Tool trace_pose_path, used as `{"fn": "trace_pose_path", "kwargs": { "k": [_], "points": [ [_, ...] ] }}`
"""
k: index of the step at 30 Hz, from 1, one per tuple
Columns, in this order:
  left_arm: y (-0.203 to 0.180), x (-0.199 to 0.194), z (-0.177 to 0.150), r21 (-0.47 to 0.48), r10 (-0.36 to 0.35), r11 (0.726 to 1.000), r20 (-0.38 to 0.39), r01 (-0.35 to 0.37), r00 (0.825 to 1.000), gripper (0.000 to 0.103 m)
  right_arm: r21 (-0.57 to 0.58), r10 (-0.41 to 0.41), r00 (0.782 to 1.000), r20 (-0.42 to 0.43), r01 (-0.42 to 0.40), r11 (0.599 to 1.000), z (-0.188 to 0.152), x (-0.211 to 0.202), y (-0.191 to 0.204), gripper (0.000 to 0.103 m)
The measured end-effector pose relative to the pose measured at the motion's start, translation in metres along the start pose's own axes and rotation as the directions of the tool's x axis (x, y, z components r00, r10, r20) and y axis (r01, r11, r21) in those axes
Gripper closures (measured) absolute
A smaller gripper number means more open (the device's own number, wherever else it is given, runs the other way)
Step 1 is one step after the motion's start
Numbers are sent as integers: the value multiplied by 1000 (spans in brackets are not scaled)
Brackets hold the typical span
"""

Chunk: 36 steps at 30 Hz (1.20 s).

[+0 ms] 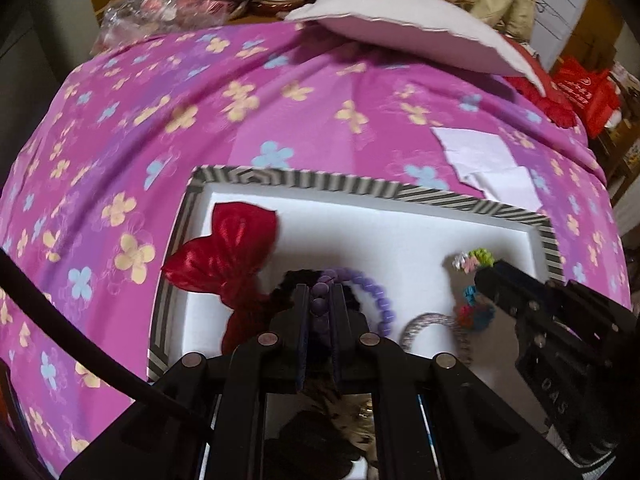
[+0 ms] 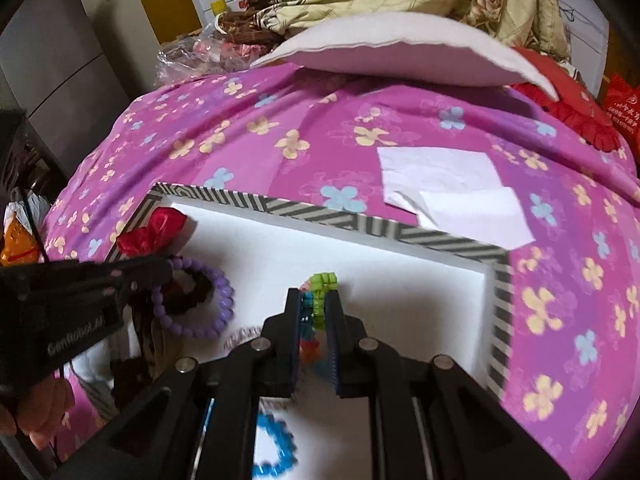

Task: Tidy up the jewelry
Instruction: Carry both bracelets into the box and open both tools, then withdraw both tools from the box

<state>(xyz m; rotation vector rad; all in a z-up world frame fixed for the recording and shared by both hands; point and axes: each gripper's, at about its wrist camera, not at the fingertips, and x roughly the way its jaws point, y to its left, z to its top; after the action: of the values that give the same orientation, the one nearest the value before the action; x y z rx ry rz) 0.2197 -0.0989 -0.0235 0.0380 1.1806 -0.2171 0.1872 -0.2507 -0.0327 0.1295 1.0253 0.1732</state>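
Note:
A tray point(image 1: 300, 181) with a black-and-white striped rim and a white floor lies on the pink flowered bedspread. My left gripper point(image 1: 320, 293) is shut on a purple bead bracelet point(image 1: 380, 300), whose loop reaches right over the tray. A red bow point(image 1: 228, 252) and a black scrunchie point(image 2: 192, 292) lie in the tray's left part. My right gripper point(image 2: 315, 297) is shut on a multicoloured bracelet point(image 2: 322, 284) with green, blue and orange pieces, held over the tray's middle. From the right wrist view, the left gripper point(image 2: 166, 270) is at the left beside the purple bracelet point(image 2: 224, 308).
A silver bracelet point(image 1: 424, 324) lies in the tray between the grippers, and a blue bracelet point(image 2: 276, 448) shows below the right gripper. White paper sheets point(image 2: 452, 188) lie on the bedspread beyond the tray. A white pillow point(image 2: 392, 52) and piled quilts sit at the back.

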Motion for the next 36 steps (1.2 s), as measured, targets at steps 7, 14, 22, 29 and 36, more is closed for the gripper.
{"fn": "trace_pose_path", "kwargs": {
  "k": [7,14,22,29,36],
  "points": [
    [5,6,-8,-6,10,1000,-13,-10,1000,77,45,44,999,-25,-43,998,1,19,-5,88],
    [9,1,-14,-29,-10,1000,-24,9,1000,72,83,46,999,11,-47,995,-14,-10,-18,75],
    [8,-35,-32,-16,8,1000,53,-7,999,63,89,32,998,48,-36,995,-42,-52,-15,61],
    [3,-68,-59,19,18,1000,130,-21,991,63,72,16,998,67,-21,997,-68,-81,1,53],
    [2,-93,-93,22,22,999,179,-26,984,63,61,-2,994,108,-5,998,-95,-113,18,52]
  ]
}}
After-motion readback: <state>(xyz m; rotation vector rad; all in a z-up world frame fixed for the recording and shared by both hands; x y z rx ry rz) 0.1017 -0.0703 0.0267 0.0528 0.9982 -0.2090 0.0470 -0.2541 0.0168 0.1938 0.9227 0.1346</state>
